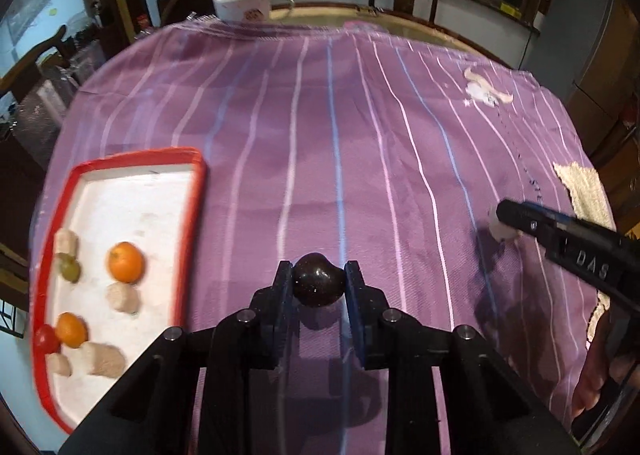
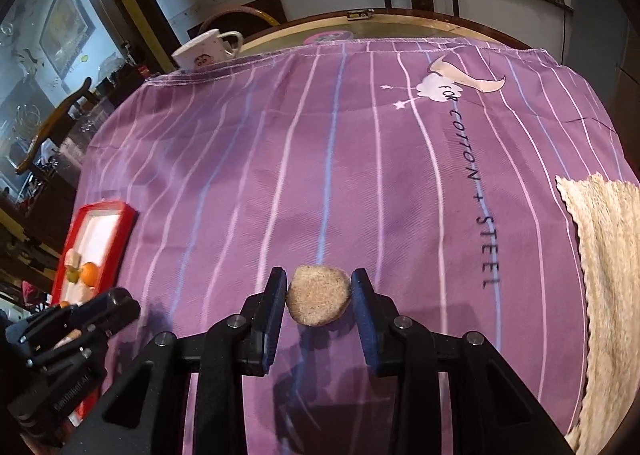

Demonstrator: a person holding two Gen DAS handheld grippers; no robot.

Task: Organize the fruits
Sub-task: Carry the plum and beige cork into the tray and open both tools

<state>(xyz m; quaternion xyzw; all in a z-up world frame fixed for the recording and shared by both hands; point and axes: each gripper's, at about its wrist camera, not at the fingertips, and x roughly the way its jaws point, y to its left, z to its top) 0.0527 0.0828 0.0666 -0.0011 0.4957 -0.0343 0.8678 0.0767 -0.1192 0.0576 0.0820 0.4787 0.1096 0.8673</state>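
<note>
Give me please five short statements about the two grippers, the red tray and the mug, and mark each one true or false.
1. The left gripper is shut on a dark round fruit. True.
2. The right gripper is empty. False: its fingers clamp a tan fuzzy fruit.
3. The red-rimmed tray holds two orange citrus fruits, among others. True.
4. The white mug stands inside the tray. False: it stands at the table's far edge, apart from the tray.
5. The purple cloth is plain. False: it has pale stripes and printed words.
</note>
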